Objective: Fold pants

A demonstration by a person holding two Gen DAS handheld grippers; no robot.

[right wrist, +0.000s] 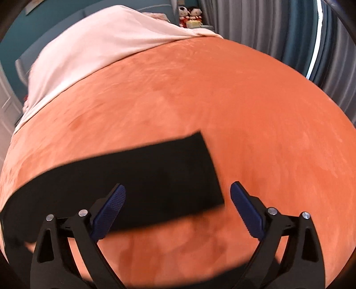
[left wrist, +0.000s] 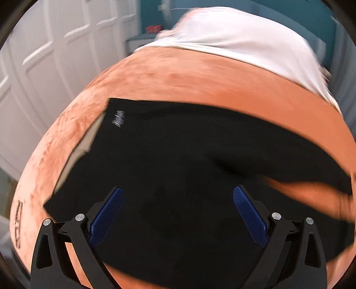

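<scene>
Orange bedspread [right wrist: 222,100] w/ a white sheet [left wrist: 233,44] toward its far edge. Black pants [left wrist: 178,155] lie flat near the bed's near edge, legs apparently laid together, leg end [right wrist: 195,169] squared off. Left gripper [left wrist: 178,213] and right gripper [right wrist: 178,209] both spread wide, holding nothing. Prob. lengthwise fold done; crosswise folds left.

Orange blanket [right wrist: 222,100] covers bed. White sheet [left wrist: 233,40] bunched at far end. White panelled doors [left wrist: 44,55] left. Grey curtain [right wrist: 267,29] right. Small dolls [right wrist: 189,13] far, blurred.
</scene>
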